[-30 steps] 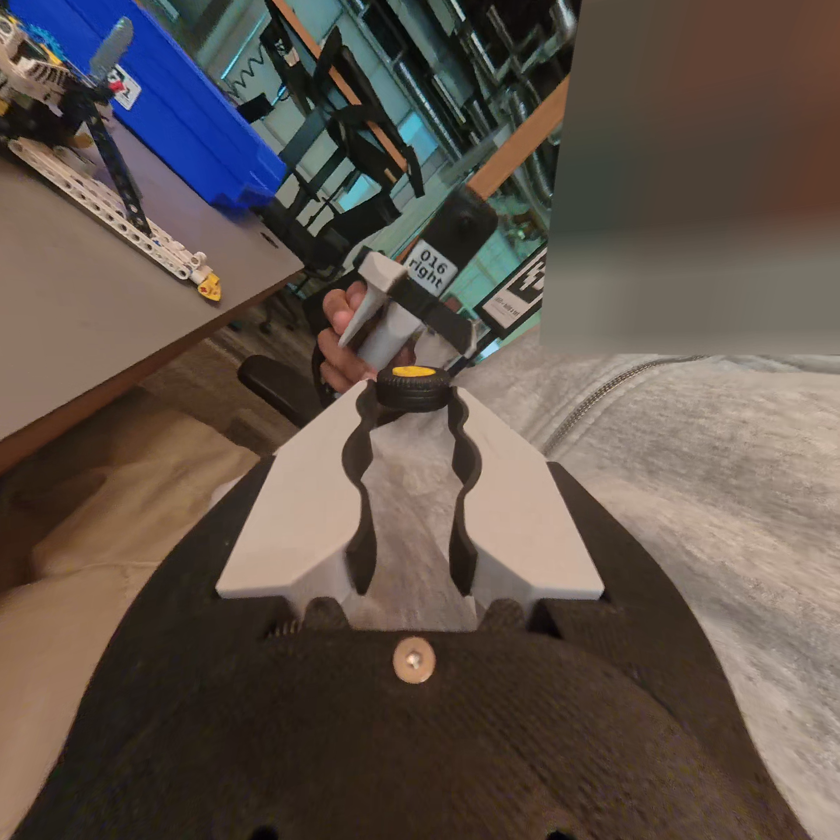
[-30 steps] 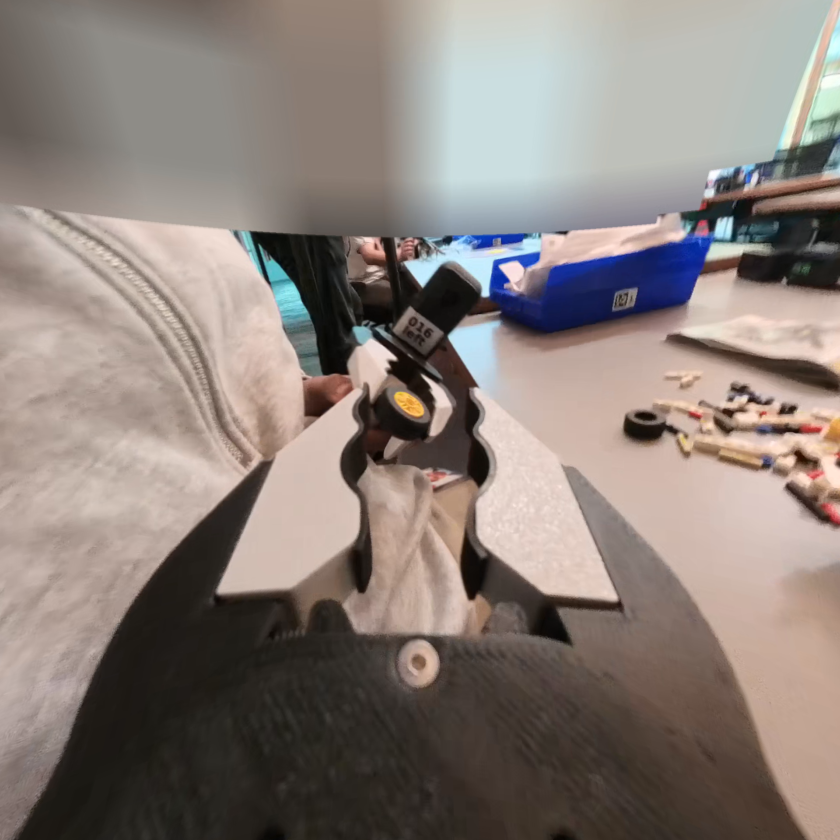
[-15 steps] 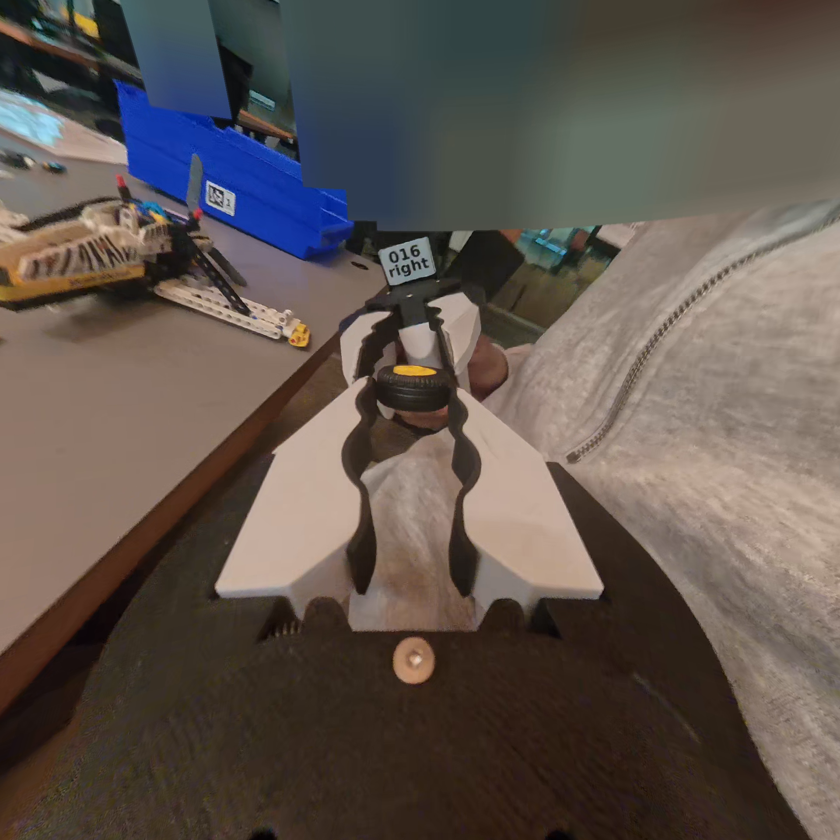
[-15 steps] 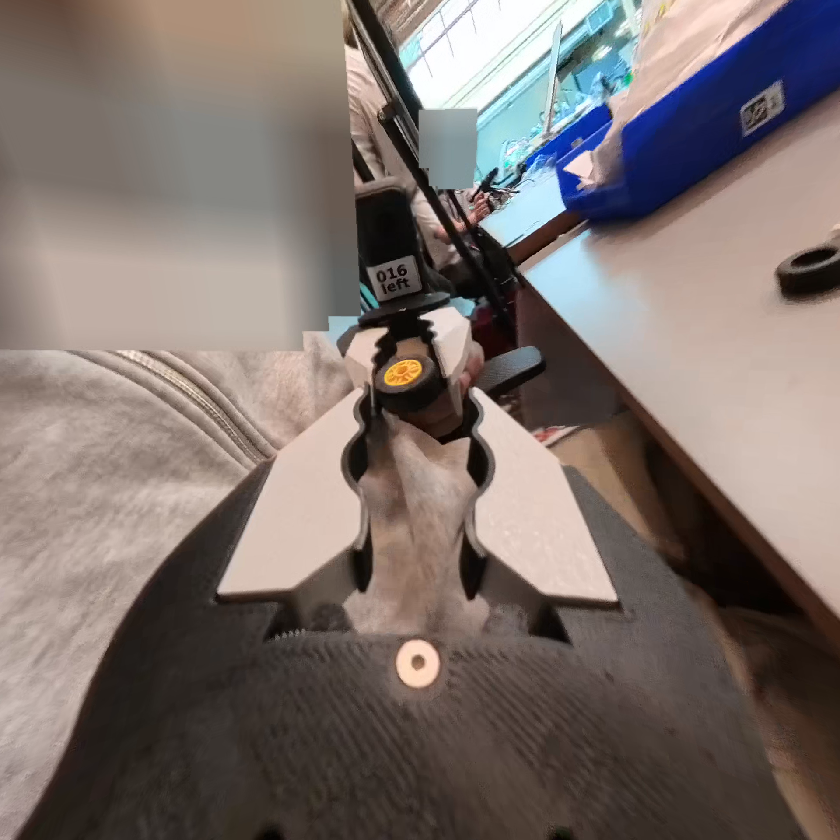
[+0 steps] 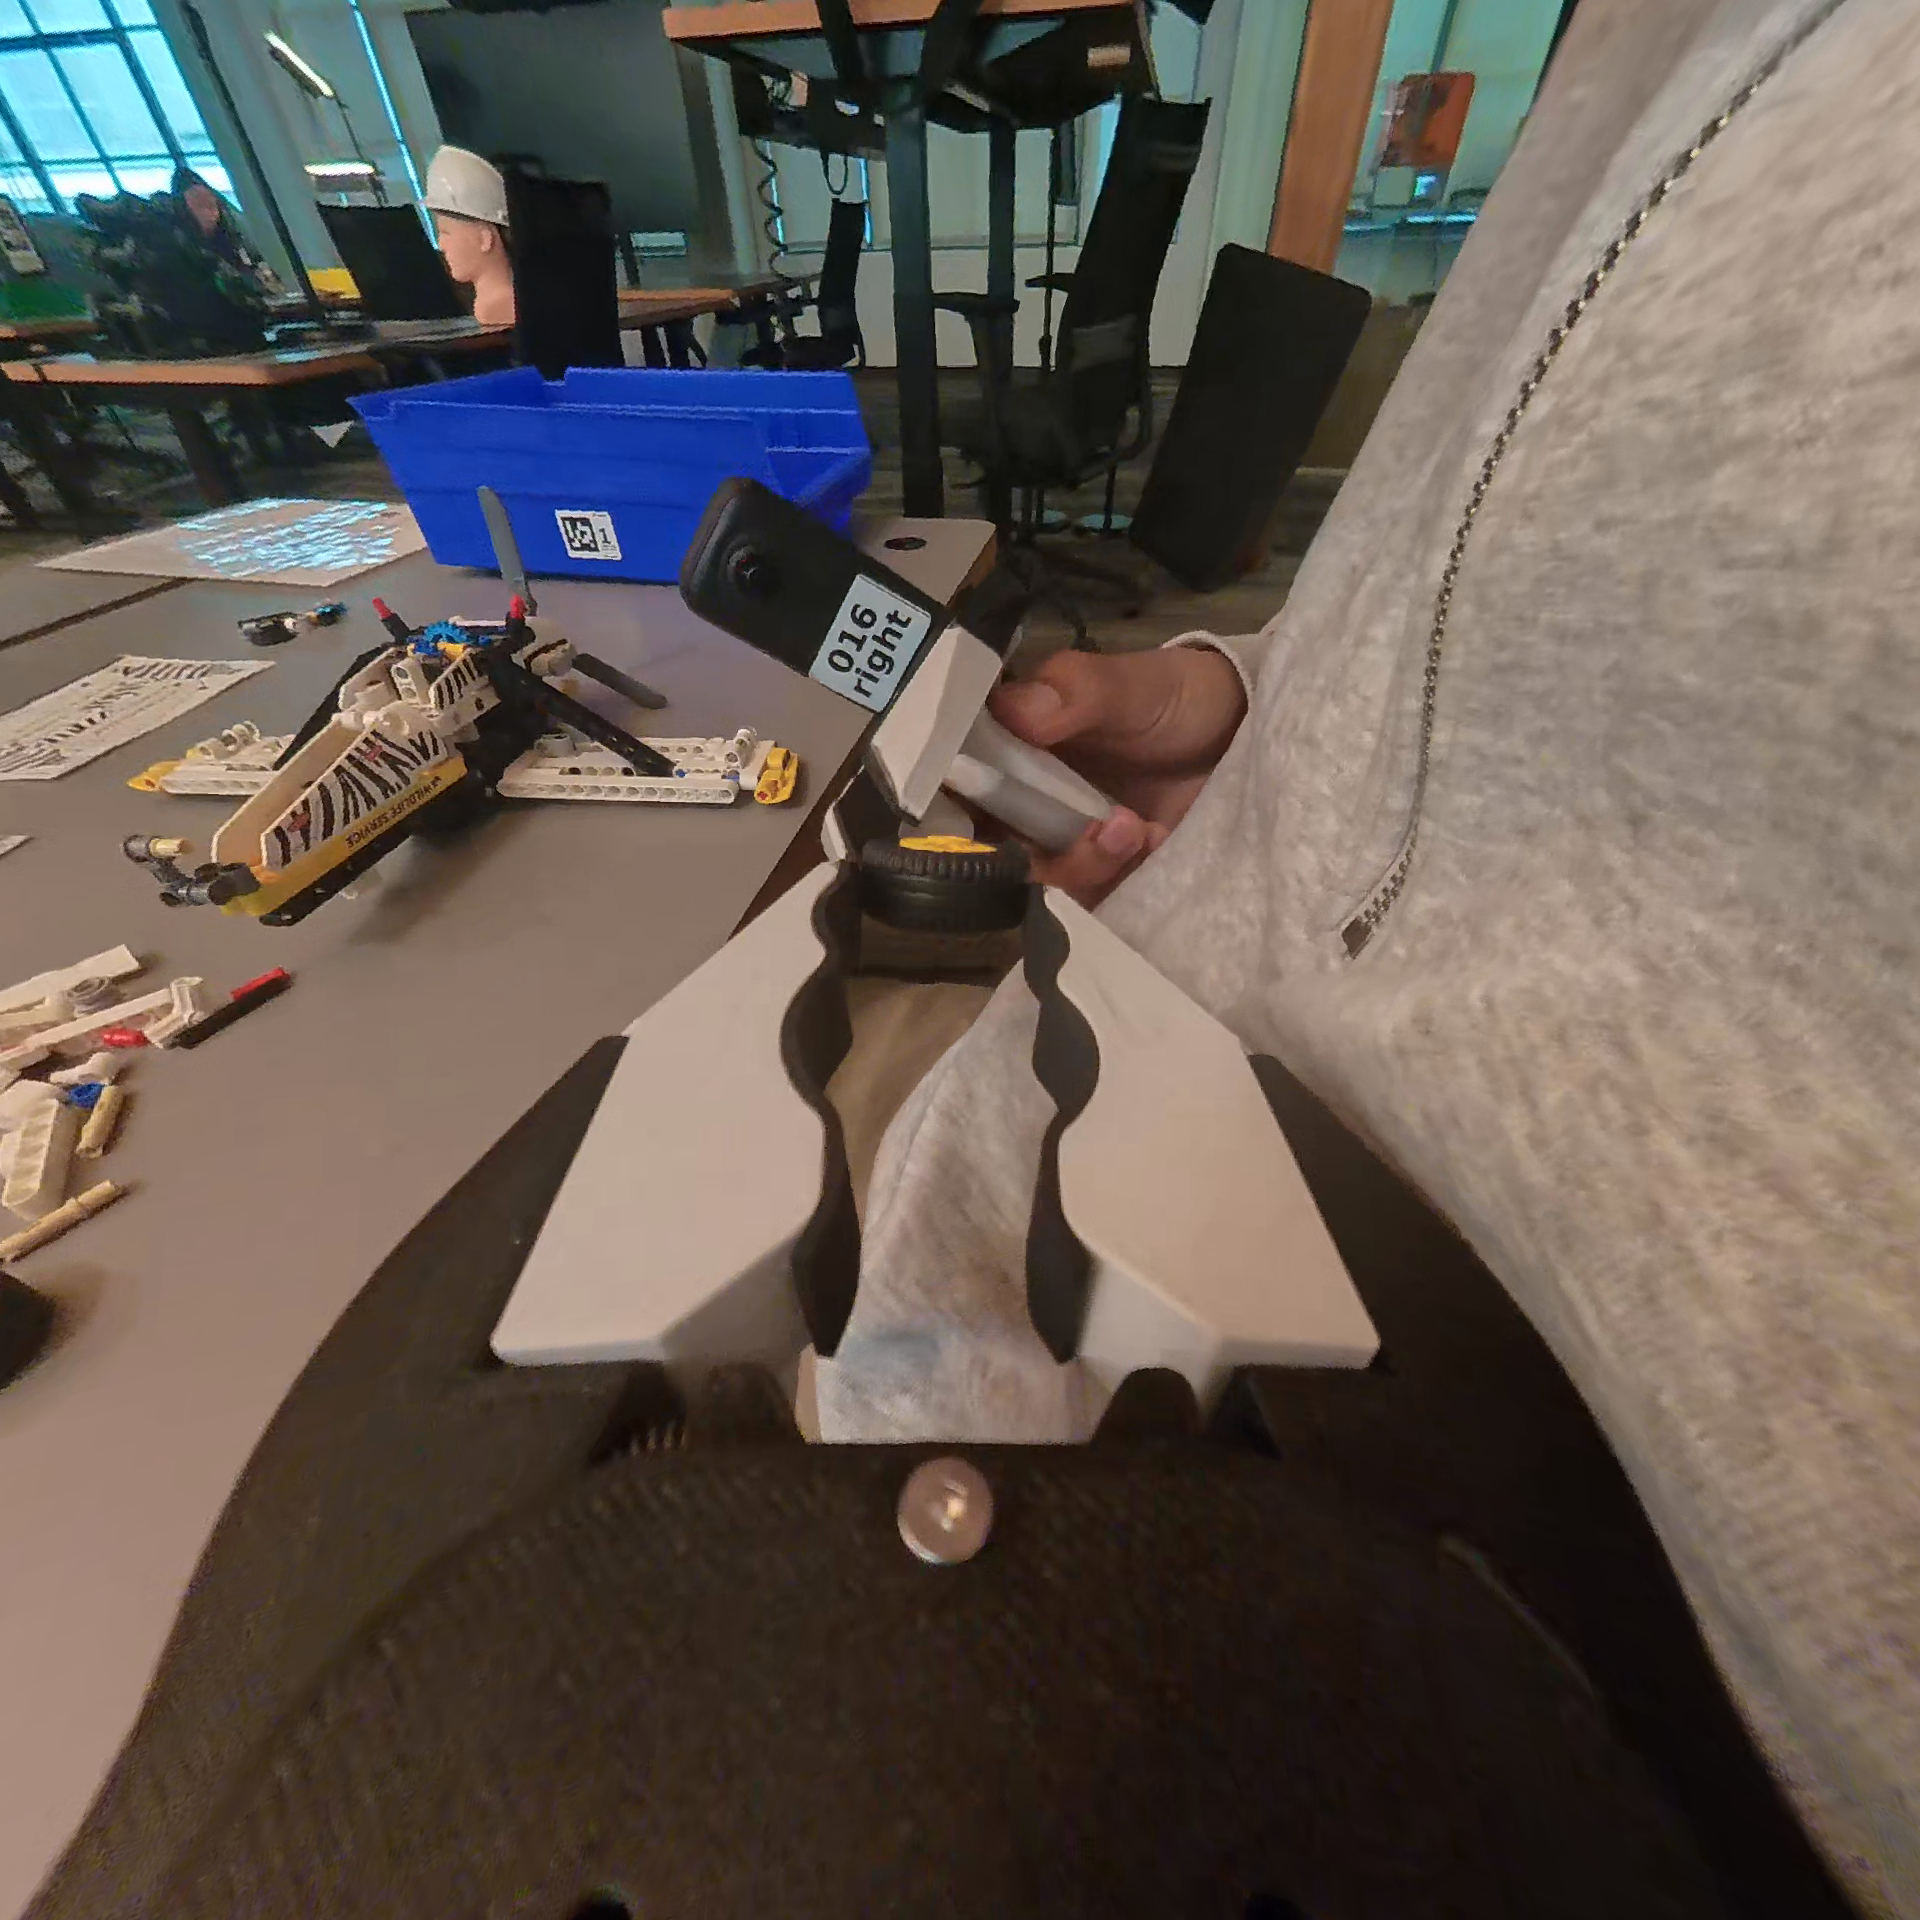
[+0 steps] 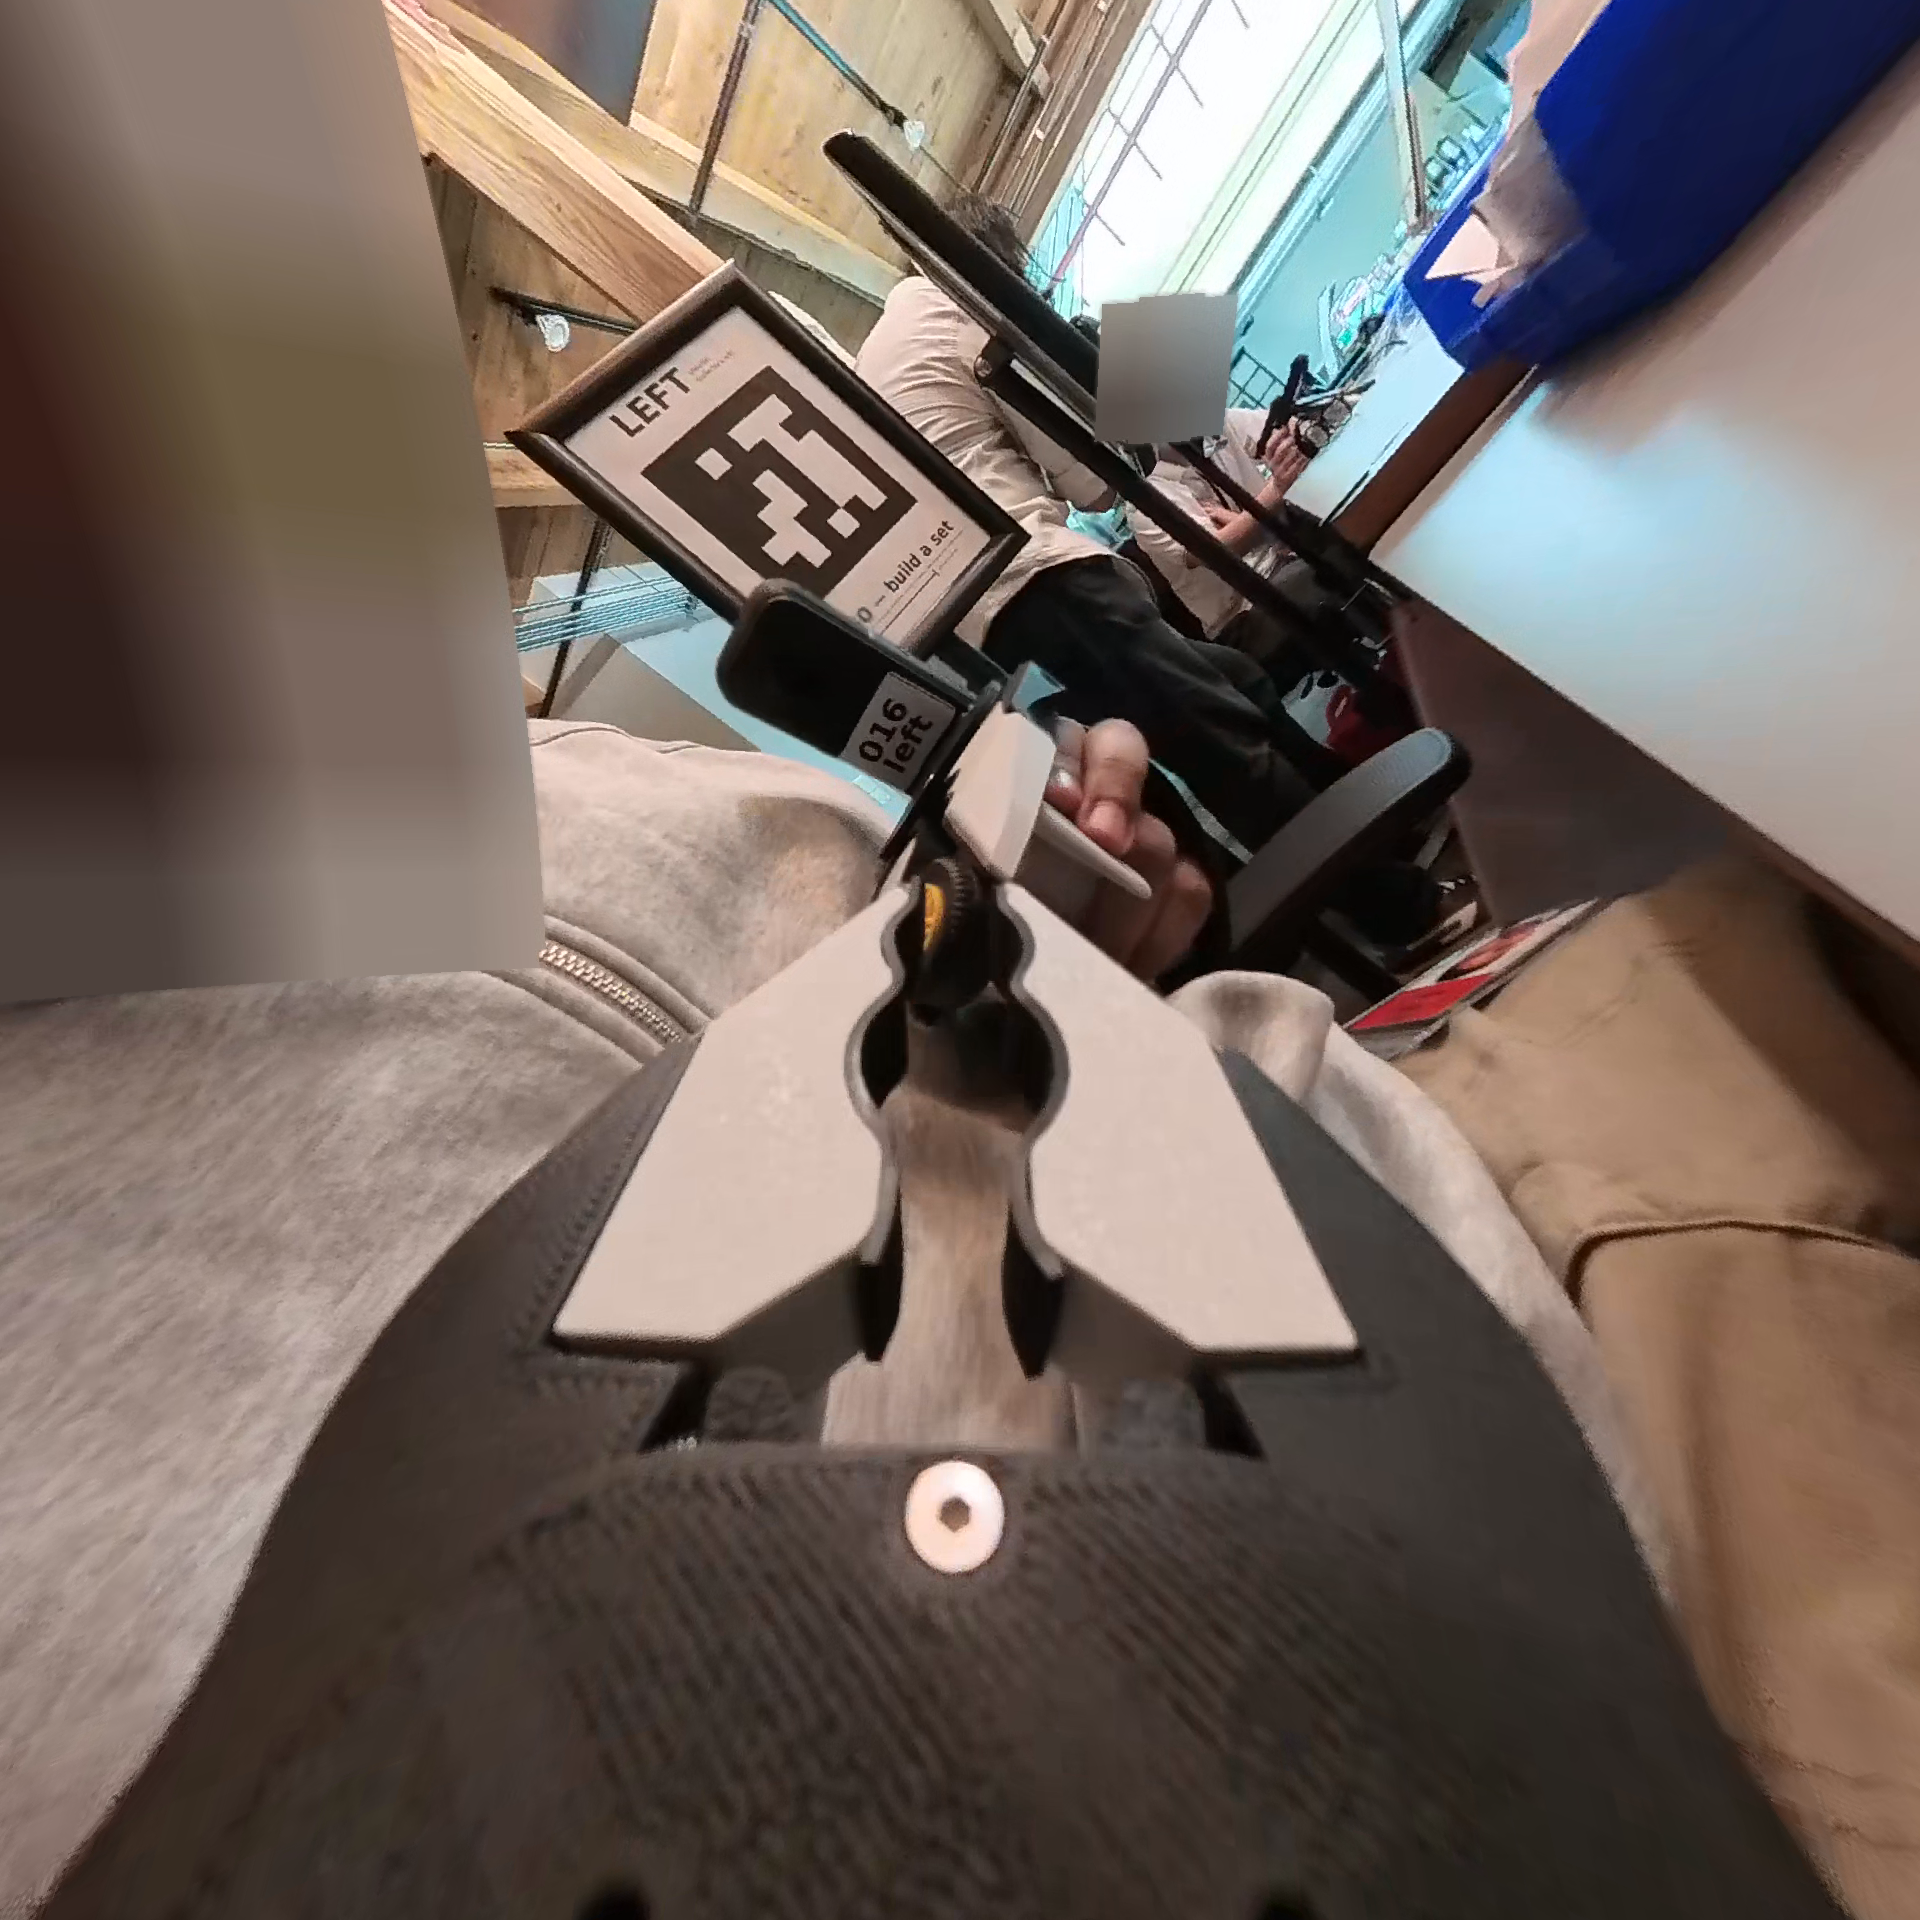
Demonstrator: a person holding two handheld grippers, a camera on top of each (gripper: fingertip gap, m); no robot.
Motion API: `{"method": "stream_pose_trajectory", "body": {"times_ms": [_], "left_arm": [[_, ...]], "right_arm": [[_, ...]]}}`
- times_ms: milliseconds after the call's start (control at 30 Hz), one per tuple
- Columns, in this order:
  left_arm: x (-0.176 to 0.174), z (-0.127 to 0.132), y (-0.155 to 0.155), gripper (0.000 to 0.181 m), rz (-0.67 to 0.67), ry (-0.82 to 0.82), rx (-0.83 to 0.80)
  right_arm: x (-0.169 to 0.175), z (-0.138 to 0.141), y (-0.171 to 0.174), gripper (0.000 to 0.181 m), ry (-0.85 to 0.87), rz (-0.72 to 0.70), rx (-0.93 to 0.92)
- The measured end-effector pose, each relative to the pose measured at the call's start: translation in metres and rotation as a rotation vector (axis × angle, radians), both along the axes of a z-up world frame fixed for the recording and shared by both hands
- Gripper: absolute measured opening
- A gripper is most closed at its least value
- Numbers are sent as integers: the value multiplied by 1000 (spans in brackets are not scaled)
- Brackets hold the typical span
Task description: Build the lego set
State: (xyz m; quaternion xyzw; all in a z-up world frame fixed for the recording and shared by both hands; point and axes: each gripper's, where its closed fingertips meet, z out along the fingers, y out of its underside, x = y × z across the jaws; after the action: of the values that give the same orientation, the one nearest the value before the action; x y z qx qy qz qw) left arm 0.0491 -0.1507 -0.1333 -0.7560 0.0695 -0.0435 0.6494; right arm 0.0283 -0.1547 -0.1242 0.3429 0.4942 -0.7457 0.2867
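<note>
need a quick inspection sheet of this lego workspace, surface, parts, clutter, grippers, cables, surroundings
surface: grey table, holds parts and model
job's things: part-built striped lego model; small black wheel with yellow hub; loose pieces at left edge
clutter: blue bin; printed sheet
grippers: left hand-held gripper shut on the wheel; right hand-held gripper at the same wheel, grip unclear
cables: nothing seen
surroundings: grey zip hoodie close by; office chairs, desks behind
</note>
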Motion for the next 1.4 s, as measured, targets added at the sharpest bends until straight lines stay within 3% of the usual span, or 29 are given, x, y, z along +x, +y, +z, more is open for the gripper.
{"method": "stream_pose_trajectory", "body": {"times_ms": [100,200,933,1067,1167,1267,1400], "left_arm": [[0,0,0,29,1,23,-4],[1,-1,0,29,-2,33,-12],[7,-16,1,29,-28,1,-120],[3,-13,2,29,-9,-50,-80],[0,-12,2,29,-4,-67,-64],[-4,-11,1,29,18,-46,-49],[-3,-7,2,29,12,-60,-13]], "right_arm": [[1,-7,-1,21,-26,4,45],[3,-5,-1,12,-27,20,34],[7,-19,-4,7,-43,9,144],[3,-16,-2,7,-22,-29,129],[-5,-10,7,21,-46,-69,72],[-8,-13,15,20,-39,-104,112],[5,-20,-1,34,-75,-1,140]]}}
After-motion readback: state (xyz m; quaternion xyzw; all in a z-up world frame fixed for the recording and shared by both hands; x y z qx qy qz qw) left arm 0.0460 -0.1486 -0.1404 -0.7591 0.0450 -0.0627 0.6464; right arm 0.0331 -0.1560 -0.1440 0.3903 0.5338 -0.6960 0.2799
